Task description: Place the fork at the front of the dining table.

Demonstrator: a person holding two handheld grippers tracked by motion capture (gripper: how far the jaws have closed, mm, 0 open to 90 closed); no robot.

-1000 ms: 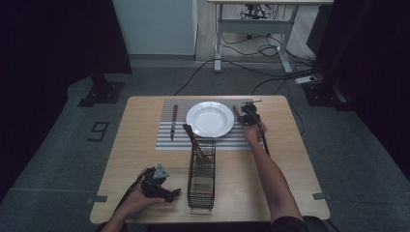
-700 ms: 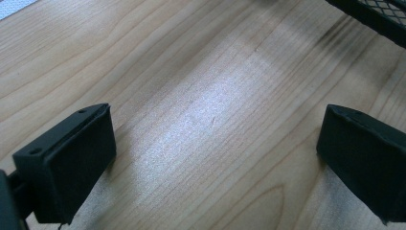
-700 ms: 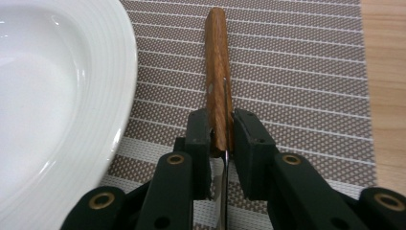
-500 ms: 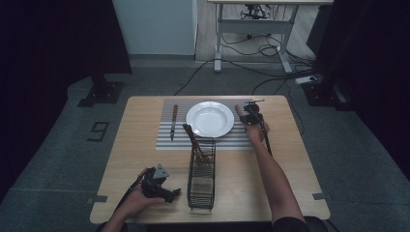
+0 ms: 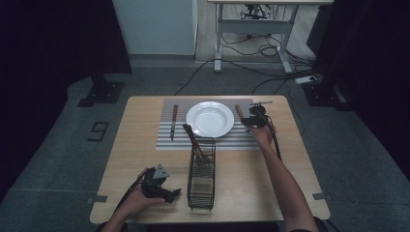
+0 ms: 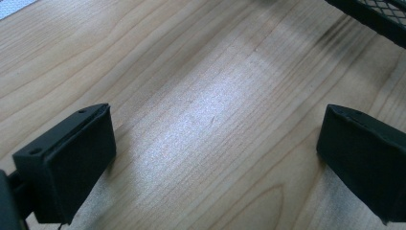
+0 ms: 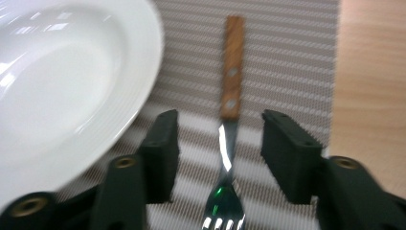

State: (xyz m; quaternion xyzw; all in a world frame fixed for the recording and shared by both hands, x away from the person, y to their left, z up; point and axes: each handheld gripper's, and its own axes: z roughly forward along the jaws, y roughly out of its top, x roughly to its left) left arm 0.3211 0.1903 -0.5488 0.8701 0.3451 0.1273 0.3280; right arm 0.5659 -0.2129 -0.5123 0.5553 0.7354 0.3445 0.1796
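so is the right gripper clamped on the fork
No, in the right gripper view the right gripper has its jaws standing apart on either side of the fork, which lies on the striped placemat untouched.

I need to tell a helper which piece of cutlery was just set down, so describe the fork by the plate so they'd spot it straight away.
On the wooden table lies a striped mat with a white plate at its middle. The fork lies flat on the mat right of the plate, between the open jaws of the right hand-held gripper. Unlike the knife left of the plate, it has prongs.
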